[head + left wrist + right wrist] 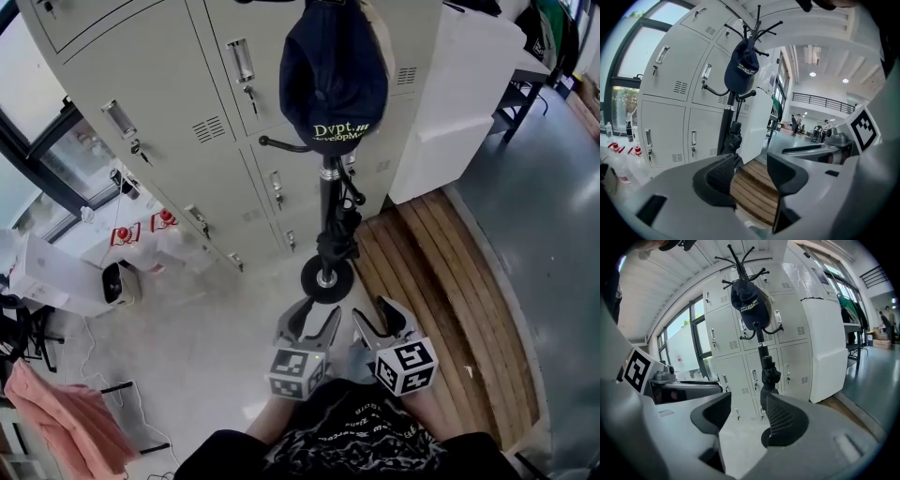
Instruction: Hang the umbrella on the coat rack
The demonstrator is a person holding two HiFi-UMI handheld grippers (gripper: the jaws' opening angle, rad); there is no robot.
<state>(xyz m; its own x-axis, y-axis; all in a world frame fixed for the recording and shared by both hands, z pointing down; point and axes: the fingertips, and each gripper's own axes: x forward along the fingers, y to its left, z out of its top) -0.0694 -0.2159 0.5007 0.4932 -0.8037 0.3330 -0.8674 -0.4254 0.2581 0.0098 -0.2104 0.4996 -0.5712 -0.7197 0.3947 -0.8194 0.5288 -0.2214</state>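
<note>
The umbrella (339, 228) hangs folded against the rack (329, 183) pole under the cap (333, 75), so the left gripper (316, 315) and right gripper (375, 313) hover near the person's body, jaws apart and empty, the hanging apparently done.

coat rack (330, 183): black pole, round base, hooked arms up top. stands upright, straight ahead of left gripper (312, 317) and right gripper (377, 314), base just beyond their tips. umbrella (339, 232): black, folded, hangs upright along the pole's lower half, above the base, clear of both grippers.
</note>
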